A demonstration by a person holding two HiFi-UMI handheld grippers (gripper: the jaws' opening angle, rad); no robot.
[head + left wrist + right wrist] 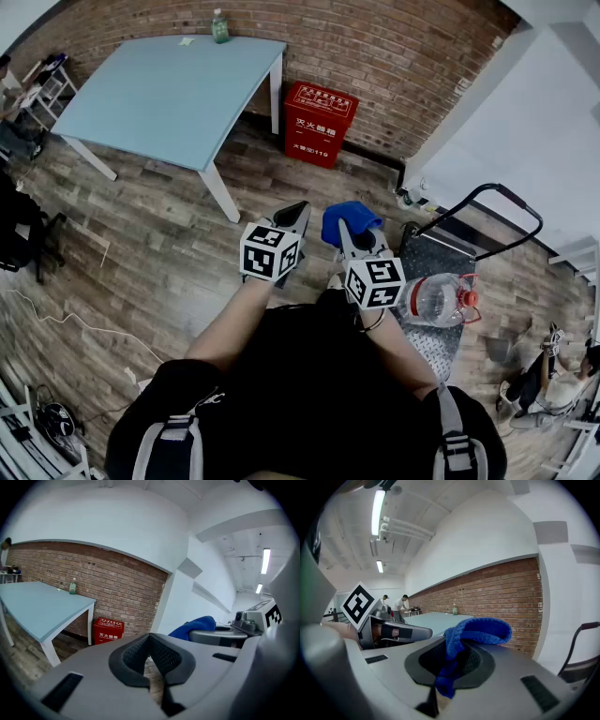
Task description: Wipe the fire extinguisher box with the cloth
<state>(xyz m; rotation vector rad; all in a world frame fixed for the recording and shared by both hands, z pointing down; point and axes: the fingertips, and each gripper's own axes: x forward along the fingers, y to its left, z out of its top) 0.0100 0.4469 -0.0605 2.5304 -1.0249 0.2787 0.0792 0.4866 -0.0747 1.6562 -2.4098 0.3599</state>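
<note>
Pale-blue desk [169, 94] far left, not involved. Left tongs [297, 214] pressed together, nothing in them. Red fire extinguisher box [317, 124] sits on the floor against the brick wall, just beside the desk leg, well apart from both tongs. Right tongs [348, 236] pinch the blue cloth [354, 217], up in the air. Wiping looks unstarted; whole box left to do.

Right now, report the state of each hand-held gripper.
Left hand-held gripper: shut, nothing between its jaws.
Right hand-held gripper: shut on the blue knitted cloth.
</note>
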